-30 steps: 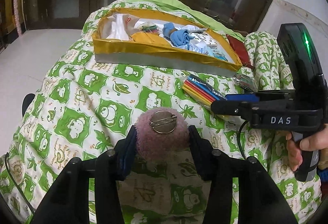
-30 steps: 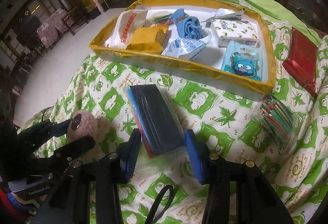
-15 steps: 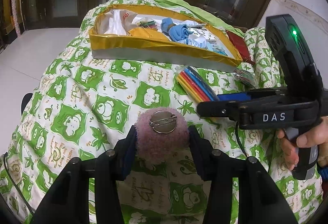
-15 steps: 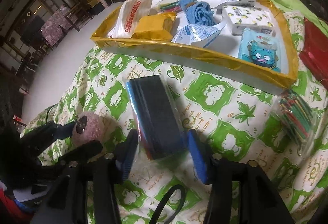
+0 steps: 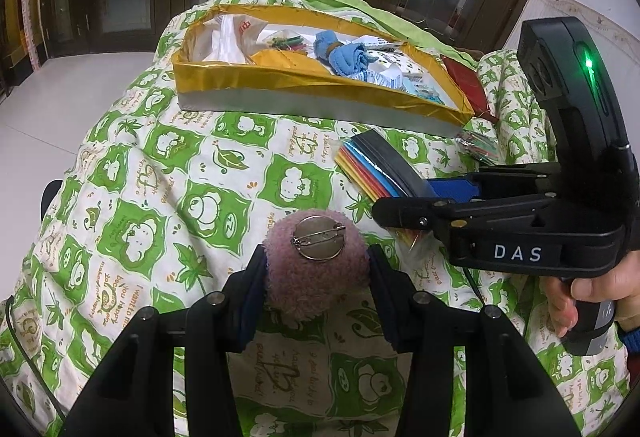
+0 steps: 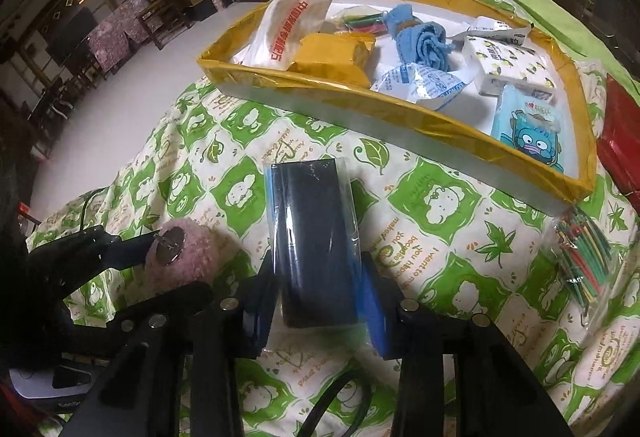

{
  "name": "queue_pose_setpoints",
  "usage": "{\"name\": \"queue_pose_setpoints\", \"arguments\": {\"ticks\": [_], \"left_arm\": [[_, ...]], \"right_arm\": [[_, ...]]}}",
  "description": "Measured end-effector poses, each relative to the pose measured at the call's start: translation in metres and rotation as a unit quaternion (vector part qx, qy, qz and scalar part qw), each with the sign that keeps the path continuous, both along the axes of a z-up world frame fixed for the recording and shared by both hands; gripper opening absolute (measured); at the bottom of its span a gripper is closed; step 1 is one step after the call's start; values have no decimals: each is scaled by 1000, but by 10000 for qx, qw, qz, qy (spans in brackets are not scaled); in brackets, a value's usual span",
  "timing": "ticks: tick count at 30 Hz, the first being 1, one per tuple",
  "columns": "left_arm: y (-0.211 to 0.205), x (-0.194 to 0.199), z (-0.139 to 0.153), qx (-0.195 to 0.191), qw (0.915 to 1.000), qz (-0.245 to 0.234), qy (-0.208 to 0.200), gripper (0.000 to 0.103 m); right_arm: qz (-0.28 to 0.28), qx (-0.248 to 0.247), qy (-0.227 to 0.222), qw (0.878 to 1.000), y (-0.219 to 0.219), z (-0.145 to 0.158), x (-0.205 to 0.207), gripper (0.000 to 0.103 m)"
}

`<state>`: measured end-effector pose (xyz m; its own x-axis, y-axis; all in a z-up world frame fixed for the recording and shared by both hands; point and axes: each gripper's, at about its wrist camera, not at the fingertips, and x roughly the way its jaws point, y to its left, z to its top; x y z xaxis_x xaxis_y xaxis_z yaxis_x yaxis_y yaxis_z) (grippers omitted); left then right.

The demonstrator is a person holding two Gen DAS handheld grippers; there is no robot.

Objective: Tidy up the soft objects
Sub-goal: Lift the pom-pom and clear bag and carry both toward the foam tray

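My left gripper (image 5: 316,277) is shut on a pink fuzzy pompom brooch (image 5: 316,273) with a round metal pin back, held above the green patterned bedspread. It also shows in the right wrist view (image 6: 184,253). My right gripper (image 6: 318,297) is shut on a plastic-wrapped pack of coloured sheets (image 6: 314,237), black on top. The pack also shows in the left wrist view (image 5: 376,169), with the right gripper (image 5: 404,203) to the right of the pompom. A gold-rimmed tray (image 6: 360,97) lies ahead of both.
The tray (image 5: 280,81) holds a white bag (image 6: 288,29), a yellow pack (image 6: 332,57), a blue cloth (image 6: 424,37), tissue packs and a cartoon pouch (image 6: 528,125). A packet of coloured sticks (image 6: 580,257) and a red pouch (image 6: 620,145) lie at the right.
Both grippers have lifted and moved a little toward the tray with their objects still held. The right gripper sits closer beside the left.
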<state>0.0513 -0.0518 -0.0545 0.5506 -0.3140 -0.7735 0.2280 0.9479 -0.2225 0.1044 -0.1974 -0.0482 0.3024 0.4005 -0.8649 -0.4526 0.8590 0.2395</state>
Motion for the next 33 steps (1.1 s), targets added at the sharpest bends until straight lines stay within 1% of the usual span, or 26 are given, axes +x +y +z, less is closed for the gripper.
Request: {"name": "queue_pose_setpoints", "arguments": {"ticks": [16, 33], "left_arm": [[1, 0, 4, -15, 10000, 4, -54, 47], [8, -1, 10, -143, 9997, 131, -165, 47]], "right_arm": [[-51, 235, -133, 9996, -11, 18, -12, 41], [-267, 314, -216, 9989, -26, 27, -12, 41]]}}
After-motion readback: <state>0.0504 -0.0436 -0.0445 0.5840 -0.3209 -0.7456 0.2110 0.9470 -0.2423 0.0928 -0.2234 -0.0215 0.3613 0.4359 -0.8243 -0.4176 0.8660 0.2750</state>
